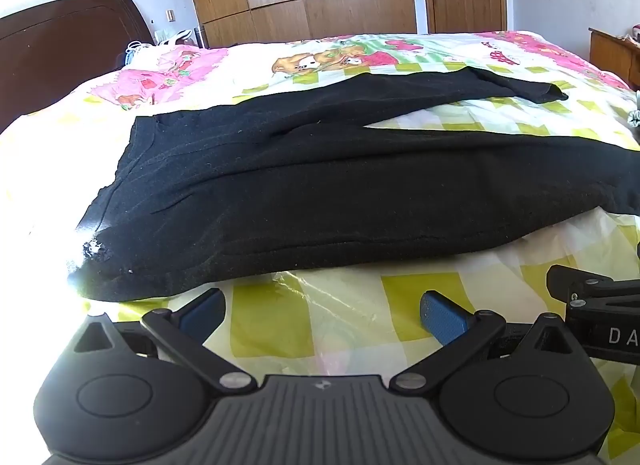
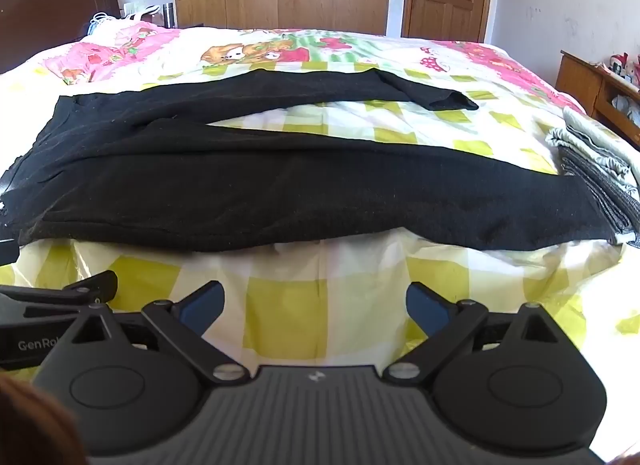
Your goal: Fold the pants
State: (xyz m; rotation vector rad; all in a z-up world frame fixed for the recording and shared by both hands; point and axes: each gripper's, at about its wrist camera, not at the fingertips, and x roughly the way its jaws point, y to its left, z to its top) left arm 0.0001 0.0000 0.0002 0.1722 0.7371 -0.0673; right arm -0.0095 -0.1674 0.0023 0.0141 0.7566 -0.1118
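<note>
two grippers hang over the near edge of the bed [image 1: 460,53], side by side. at far left stands a dark headboard [image 1: 60,49]. the left gripper [image 1: 320,317] has its blue pads spread wide with nothing between them. the black pants [image 1: 304,193] lie flat across the patterned cover, waistband left, legs running right and parted. the right gripper [image 2: 316,305] is likewise released and empty. folded grey clothes [image 2: 600,169] sit at the pants' right end.
</note>
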